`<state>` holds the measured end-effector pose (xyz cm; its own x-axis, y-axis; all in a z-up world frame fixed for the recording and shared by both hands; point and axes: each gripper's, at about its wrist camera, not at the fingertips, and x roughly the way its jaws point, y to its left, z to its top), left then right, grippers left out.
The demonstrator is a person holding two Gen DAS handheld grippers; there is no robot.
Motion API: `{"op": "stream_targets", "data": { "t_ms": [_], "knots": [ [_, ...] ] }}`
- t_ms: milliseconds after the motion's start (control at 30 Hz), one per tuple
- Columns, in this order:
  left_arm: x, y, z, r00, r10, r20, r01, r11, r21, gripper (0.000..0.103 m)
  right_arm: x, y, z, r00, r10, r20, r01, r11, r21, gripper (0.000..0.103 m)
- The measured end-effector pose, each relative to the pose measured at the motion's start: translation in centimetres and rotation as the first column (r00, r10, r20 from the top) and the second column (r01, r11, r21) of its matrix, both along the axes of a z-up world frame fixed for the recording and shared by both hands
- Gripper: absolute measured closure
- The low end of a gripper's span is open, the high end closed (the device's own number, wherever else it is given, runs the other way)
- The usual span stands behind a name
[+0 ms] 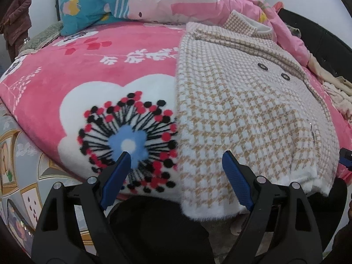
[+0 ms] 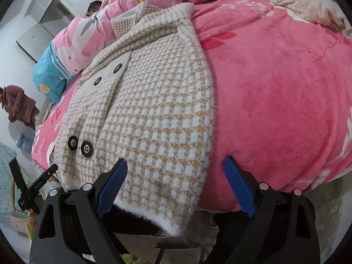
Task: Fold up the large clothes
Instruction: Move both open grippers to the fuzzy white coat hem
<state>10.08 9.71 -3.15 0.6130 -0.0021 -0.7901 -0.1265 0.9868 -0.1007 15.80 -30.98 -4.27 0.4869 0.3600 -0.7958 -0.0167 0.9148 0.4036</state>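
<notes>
A fuzzy tan-and-white houndstooth coat (image 1: 242,114) with dark buttons lies folded lengthwise on a pink flowered blanket (image 1: 99,70), its hem hanging over the near bed edge. My left gripper (image 1: 176,156) is open above the coat's left hem corner, with nothing between its blue pads (image 1: 235,176). In the right wrist view the same coat (image 2: 154,114) fills the middle. My right gripper (image 2: 176,162) is open over the coat's right hem corner, empty. The other gripper's black tip (image 2: 39,182) shows at the lower left.
A blue and pink pillow (image 1: 132,0) and a pink quilt (image 1: 253,6) are heaped at the head of the bed. Pale towels (image 2: 308,8) lie at the far right. A person in a dark red coat (image 2: 19,105) stands beyond the bed. Patterned floor (image 1: 19,176) lies left.
</notes>
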Motion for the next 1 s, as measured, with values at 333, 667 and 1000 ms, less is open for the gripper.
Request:
{"op": "stream_targets", "data": {
  "t_ms": [333,667,1000],
  "knots": [
    [-0.8,0.3,-0.6,0.998,-0.063,-0.015,0.061,0.992,-0.111,0.057,-0.7,0.1,-0.5,1.000,0.005,-0.008,-0.005,1.000,0.016,0.020],
    [1.2,1.0,-2.3,0.994,-0.047,-0.104,0.017,0.963,-0.269,0.061,-1.1,-0.9,-1.5,1.000,0.000,-0.003,0.000,0.998,0.059,0.028],
    [1.5,0.3,-2.4,0.994,-0.013,-0.113,-0.016,0.967,-0.254,0.059,-1.5,-0.8,-2.1,0.999,0.036,-0.033,-0.032,0.992,0.125,0.048]
  ]
}}
